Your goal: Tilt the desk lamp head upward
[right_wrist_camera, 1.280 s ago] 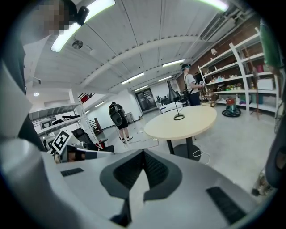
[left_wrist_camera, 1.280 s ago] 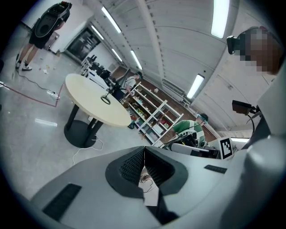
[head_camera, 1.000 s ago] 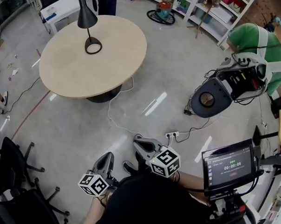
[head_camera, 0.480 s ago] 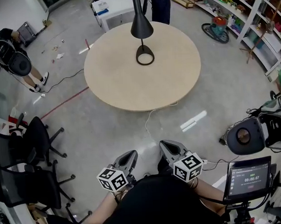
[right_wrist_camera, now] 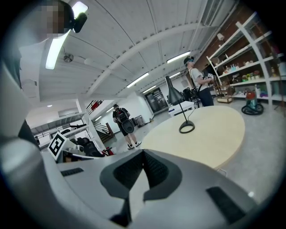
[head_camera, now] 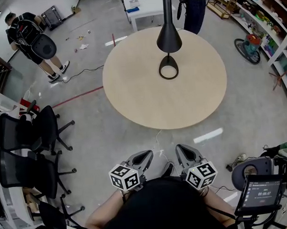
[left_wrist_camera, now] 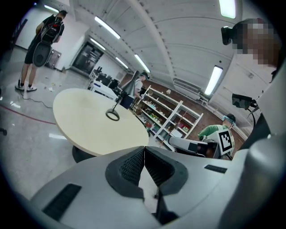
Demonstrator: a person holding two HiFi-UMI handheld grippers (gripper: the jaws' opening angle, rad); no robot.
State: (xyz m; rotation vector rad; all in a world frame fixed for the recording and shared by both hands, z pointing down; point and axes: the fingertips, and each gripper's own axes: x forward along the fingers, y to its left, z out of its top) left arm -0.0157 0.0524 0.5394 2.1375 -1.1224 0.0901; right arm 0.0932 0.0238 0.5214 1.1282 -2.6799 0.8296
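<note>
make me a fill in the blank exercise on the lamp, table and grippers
The black desk lamp with a cone shade stands on a ____ beige wooden table.
The lamp's base is shaped like a ____.
The left gripper and right gripper both have their fingers ____, holding nothing.
In the head view, black office chairs stand at the table's ____ side.
Missing words: round; ring; shut; left.
</note>
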